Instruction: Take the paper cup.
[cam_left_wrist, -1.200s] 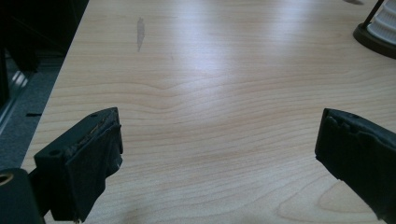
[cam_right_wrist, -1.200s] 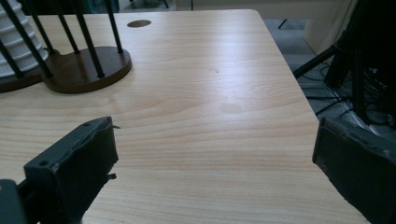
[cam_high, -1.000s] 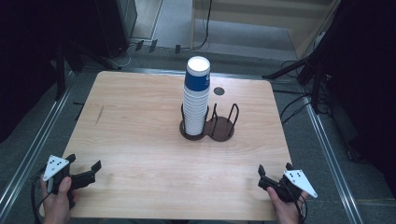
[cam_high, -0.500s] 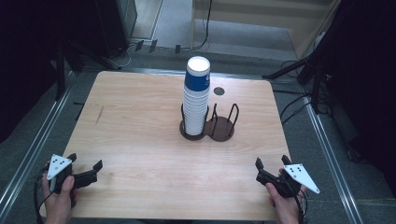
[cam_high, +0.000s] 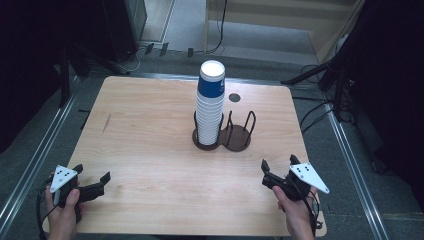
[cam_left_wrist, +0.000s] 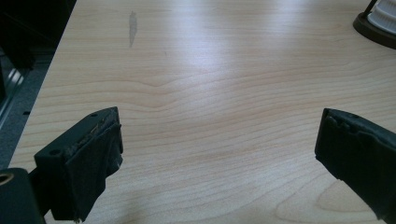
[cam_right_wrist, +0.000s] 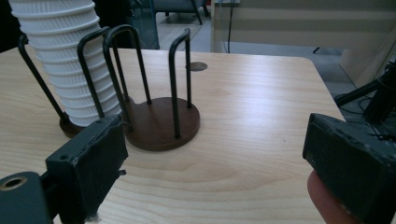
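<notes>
Overhead, a tall stack of white ribbed paper cups (cam_high: 209, 107) (top one blue-banded) stands in the left ring of a dark brown 2-ring wire holder (cam_high: 235, 135) mid light wooden tabletop (cam_high: 150, 130). Left claw (cam_high: 92, 183) and right claw (cam_high: 278, 169) sit near the front corners. Left gripper view: jaws wide, bare wood between. Right gripper view: jaws wide, facing the holder's empty ring.

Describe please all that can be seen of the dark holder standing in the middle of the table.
The holder is dark brown, with two joined round bases and thin black wire loops rising upright around each. It stands on the wooden table, past its middle. Its left base carries a tall stack of white ribbed cups, the top one blue. Its right base is empty. Neither gripper touches it.
</notes>
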